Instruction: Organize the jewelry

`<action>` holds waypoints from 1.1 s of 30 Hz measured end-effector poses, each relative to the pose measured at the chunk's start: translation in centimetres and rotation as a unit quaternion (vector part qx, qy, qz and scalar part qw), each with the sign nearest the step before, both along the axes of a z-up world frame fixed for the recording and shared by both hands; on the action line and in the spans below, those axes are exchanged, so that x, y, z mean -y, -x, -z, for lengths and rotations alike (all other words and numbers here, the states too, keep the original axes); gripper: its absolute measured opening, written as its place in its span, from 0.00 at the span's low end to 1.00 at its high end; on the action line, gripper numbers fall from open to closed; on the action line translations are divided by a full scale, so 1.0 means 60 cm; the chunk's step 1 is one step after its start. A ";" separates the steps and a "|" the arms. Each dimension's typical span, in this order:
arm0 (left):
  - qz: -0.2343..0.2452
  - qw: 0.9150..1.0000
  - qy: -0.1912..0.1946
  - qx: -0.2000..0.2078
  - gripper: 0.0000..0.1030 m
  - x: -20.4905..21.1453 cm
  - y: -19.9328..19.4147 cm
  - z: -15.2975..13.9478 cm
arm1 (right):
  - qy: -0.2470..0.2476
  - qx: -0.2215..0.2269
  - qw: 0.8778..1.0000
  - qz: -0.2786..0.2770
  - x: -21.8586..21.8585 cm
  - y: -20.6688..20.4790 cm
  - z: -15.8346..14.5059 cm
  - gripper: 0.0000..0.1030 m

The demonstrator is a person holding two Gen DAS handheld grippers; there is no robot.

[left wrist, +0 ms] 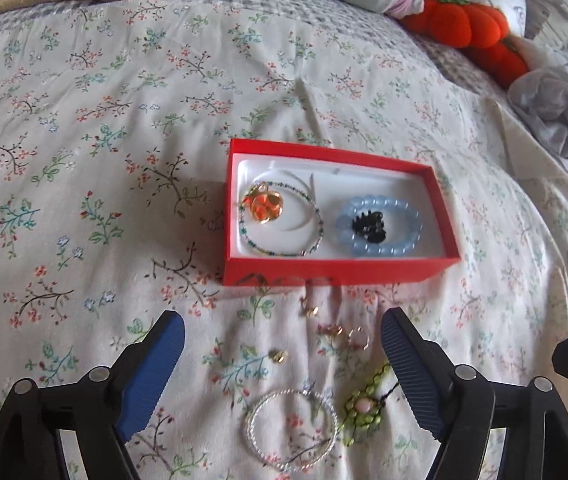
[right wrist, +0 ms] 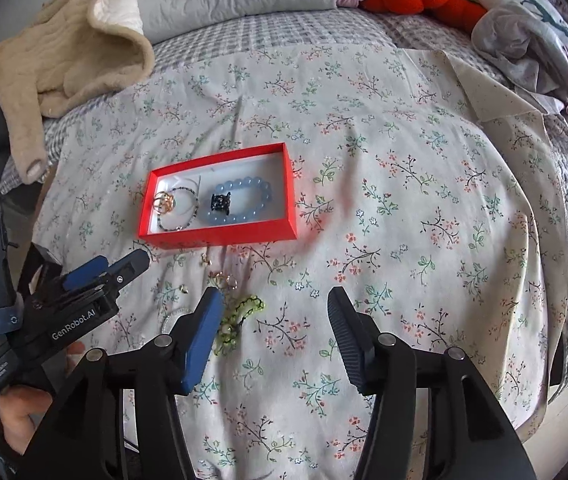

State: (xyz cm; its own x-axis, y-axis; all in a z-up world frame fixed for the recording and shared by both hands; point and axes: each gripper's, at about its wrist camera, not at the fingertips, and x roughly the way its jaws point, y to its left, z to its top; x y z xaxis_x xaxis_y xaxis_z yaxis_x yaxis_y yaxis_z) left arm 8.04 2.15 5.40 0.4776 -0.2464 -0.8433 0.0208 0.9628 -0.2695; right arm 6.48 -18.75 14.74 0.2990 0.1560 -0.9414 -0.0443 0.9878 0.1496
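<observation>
Jaws apart and empty on both grippers, we judged the near silver bangle (left wrist: 292, 429) next for the red box (left wrist: 336, 274).

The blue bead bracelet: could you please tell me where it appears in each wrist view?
Left wrist: the blue bead bracelet lies in the right half of the red box, just right of picture centre.
Right wrist: it lies mid-box, left of centre.
Shared landmark: the black clip inside its loop.
</observation>
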 end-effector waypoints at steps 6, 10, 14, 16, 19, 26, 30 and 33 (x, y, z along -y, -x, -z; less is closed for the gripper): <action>-0.009 1.000 -0.004 0.000 0.86 -0.006 0.023 0.002 | -0.027 -0.007 0.999 -0.034 -0.010 0.022 0.032 0.60; -0.021 1.000 -0.016 -0.006 0.88 -0.012 0.024 0.009 | -0.028 -0.008 0.998 -0.063 -0.021 0.008 0.066 0.61; -0.030 0.999 -0.036 0.003 0.88 -0.027 0.031 0.027 | -0.043 -0.017 0.995 -0.089 -0.030 -0.013 0.100 0.61; -0.030 0.998 -0.048 0.002 0.88 -0.031 0.032 0.039 | -0.046 -0.016 0.993 -0.104 -0.037 -0.023 0.113 0.61; -0.020 0.999 -0.046 0.010 0.88 -0.037 0.039 0.055 | -0.053 0.013 0.990 -0.126 -0.041 -0.022 0.132 0.61; 0.011 0.999 -0.011 -0.037 0.85 -0.030 0.038 0.092 | -0.053 -0.010 0.986 -0.160 -0.021 -0.012 0.174 0.61; 0.051 0.997 0.005 -0.066 0.76 -0.006 0.036 0.104 | -0.034 -0.010 0.983 -0.183 -0.026 -0.003 0.183 0.61; 0.088 0.993 0.002 -0.079 0.63 0.020 0.037 0.117 | -0.031 -0.020 0.978 -0.207 -0.037 0.004 0.194 0.61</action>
State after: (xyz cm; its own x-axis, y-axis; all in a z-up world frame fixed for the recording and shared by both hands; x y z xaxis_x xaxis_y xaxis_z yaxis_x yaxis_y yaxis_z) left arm 5.82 0.93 -1.60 0.2894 -0.3174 -0.9031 0.1461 0.9470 -0.2860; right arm 6.22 -16.55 3.10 0.1605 0.3133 -0.9360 -0.4313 0.8753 0.2190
